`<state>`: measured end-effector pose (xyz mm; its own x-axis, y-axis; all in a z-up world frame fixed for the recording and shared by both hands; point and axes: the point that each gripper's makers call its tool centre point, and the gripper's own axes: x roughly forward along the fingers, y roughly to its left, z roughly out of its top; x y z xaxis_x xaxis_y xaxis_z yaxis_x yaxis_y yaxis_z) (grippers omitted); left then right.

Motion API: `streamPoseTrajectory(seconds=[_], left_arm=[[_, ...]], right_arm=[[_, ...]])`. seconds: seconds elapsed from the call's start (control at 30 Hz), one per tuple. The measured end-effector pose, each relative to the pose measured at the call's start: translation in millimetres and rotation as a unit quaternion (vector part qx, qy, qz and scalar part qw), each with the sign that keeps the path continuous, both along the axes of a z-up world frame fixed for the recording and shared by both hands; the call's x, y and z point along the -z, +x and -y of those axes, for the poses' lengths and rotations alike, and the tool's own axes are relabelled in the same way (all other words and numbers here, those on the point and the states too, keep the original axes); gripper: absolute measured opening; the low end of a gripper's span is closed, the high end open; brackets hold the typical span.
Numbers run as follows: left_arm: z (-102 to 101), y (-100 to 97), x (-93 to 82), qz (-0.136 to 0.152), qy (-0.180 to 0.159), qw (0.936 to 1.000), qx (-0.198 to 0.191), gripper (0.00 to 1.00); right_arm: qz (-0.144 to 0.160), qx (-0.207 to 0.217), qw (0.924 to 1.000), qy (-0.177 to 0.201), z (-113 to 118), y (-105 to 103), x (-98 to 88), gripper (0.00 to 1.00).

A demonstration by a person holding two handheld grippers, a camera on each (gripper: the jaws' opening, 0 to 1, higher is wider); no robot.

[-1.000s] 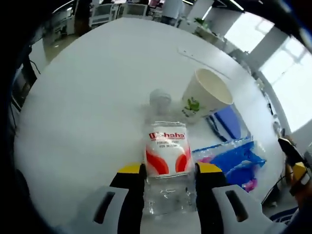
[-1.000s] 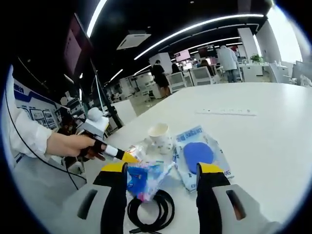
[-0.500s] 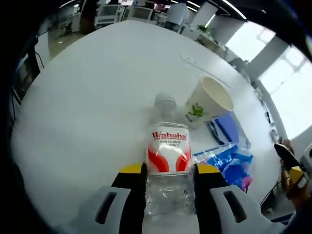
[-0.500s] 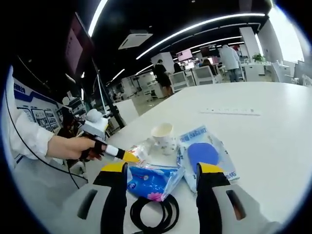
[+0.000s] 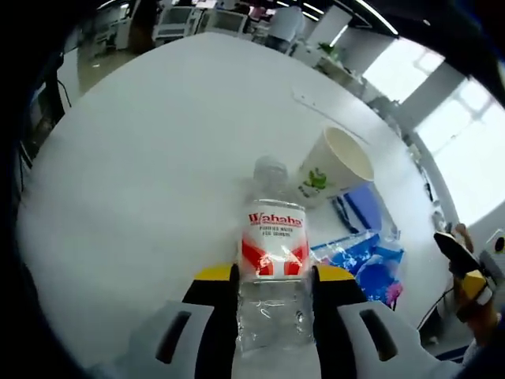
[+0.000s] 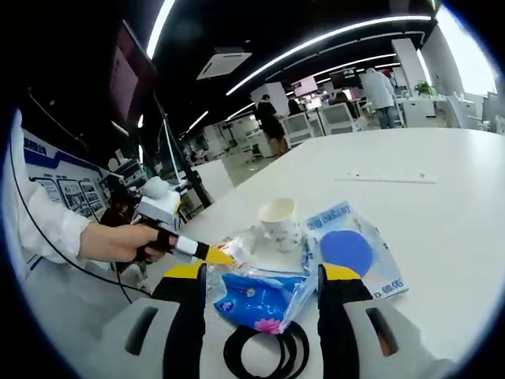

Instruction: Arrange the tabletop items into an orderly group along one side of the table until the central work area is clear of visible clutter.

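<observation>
Now: bottle gripped at the table's edge, packets gathered beside the cup

Left gripper view. A clear water bottle (image 5: 272,268) with a red and white label is seen clamped between the yellow-tipped jaws of the left gripper (image 5: 273,278), lying along them with its cap pointing away over the white table (image 5: 142,158). Just beyond the cap, a paper cup (image 5: 334,165) with a green print is seen, its open mouth tilted toward the camera. To the right of the bottle, a blue plastic packet (image 5: 367,257) is laid on the table, and a flat blue item (image 5: 364,207) is placed between that packet and the cup. At the far right edge, the right gripper (image 5: 465,272) is visible.

Right gripper view. The jaws of the right gripper (image 6: 263,278) are held wide apart, with nothing between them. Beneath them, a coiled black cable (image 6: 267,354) is laid on the table, and the blue packet (image 6: 260,298) is placed just past it. Farther on, the cup (image 6: 278,216) is seen standing upright, with a clear bag holding a blue disc (image 6: 353,251) just to its right. From the left, the left gripper (image 6: 211,254) is held in by a hand (image 6: 118,241), its yellow tip on the bottle (image 6: 241,244) close to the cup.
</observation>
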<state>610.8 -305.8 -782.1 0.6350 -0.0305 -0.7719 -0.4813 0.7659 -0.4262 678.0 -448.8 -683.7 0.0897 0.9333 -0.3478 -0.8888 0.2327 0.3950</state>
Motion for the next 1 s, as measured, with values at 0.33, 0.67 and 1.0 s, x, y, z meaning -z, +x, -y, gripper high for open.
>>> streamPoseTrajectory(seconds=[0.33, 0.67, 1.0], left_arm=[[-1, -2.1, -10.6, 0.014, -0.002, 0.9999, 0.005, 0.29], [-6, -2.8, -10.5, 0.015, -0.004, 0.9999, -0.005, 0.29], [-6, -2.8, -9.8, 0.016, 0.005, 0.9999, 0.001, 0.30]], right_arm=[[-0.120, -0.015, 0.9926, 0.010, -34, -28, 6.6, 0.54], [-0.294, 0.015, 0.9555, -0.016, -84, -35, 24.9, 0.57], [-0.320, 0.064, 0.9424, -0.073, -126, -21, 42.1, 0.57]])
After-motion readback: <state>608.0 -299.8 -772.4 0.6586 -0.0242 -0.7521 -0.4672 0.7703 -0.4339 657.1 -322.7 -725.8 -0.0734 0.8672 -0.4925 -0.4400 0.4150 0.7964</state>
